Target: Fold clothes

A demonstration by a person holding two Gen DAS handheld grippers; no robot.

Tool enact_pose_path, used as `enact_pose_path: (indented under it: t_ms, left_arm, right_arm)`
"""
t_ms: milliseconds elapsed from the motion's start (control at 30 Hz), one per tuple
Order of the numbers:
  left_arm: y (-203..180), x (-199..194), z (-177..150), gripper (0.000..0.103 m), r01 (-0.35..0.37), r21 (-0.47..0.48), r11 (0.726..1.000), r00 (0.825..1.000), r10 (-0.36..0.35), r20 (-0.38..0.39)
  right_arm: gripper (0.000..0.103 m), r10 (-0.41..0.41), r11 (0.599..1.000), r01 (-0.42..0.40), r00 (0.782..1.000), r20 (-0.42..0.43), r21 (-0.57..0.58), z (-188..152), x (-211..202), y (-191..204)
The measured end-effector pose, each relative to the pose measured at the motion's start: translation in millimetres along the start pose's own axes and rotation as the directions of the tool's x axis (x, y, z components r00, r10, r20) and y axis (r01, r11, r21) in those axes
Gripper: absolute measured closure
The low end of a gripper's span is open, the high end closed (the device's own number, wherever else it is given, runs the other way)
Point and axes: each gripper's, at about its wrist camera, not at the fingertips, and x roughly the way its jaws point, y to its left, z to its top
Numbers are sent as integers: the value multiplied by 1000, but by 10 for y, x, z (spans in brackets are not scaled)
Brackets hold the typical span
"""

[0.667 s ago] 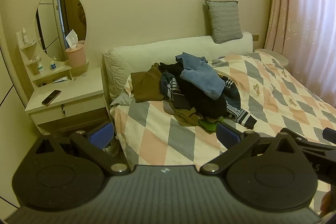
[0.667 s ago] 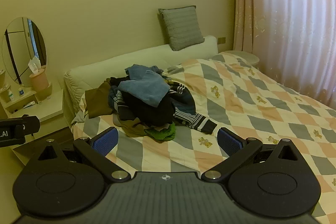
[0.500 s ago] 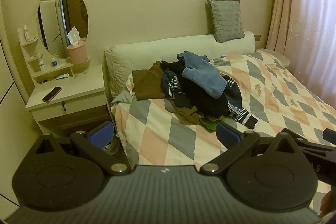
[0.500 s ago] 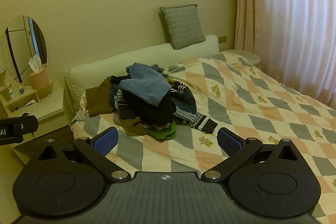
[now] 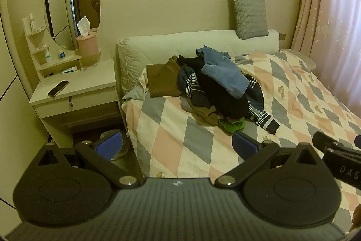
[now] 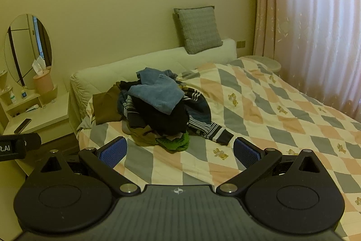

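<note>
While jaws gape, clothes pile [image 6: 162, 110] lies ahead

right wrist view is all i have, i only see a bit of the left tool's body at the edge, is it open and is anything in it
Observer: The left tool is open with nothing between its fingers, short of the clothes pile.
Operator: what's on the floor left of the bed
Observer: Something like a bag-lined bin sits between the nightstand and the bed, partly hidden by the tool's left finger.
Operator: nightstand drawer open
Observer: No, the drawer is shut.
</note>
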Motion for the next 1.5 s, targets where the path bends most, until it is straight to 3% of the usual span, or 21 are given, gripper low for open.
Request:
enact_pose_path:
  t_ms: [267, 1000, 1500]
  left_arm:
    - [-42, -64, -102, 1, -6, 13, 1000, 1000, 6, 4]
    - [-143, -73, 73, 1, -52, 19, 998, 999, 52, -12]
    - [-183, 114, 177, 1, 4, 50, 999, 999, -2, -42]
  right_arm:
    - [0, 6, 1000, -6, 1000, 0, -1, -7, -20, 2]
    - [0, 7, 1000, -7, 1000, -6, 9, 21, 11, -105]
    - [0, 6, 1000, -6, 1000, -27, 19, 62, 201, -145]
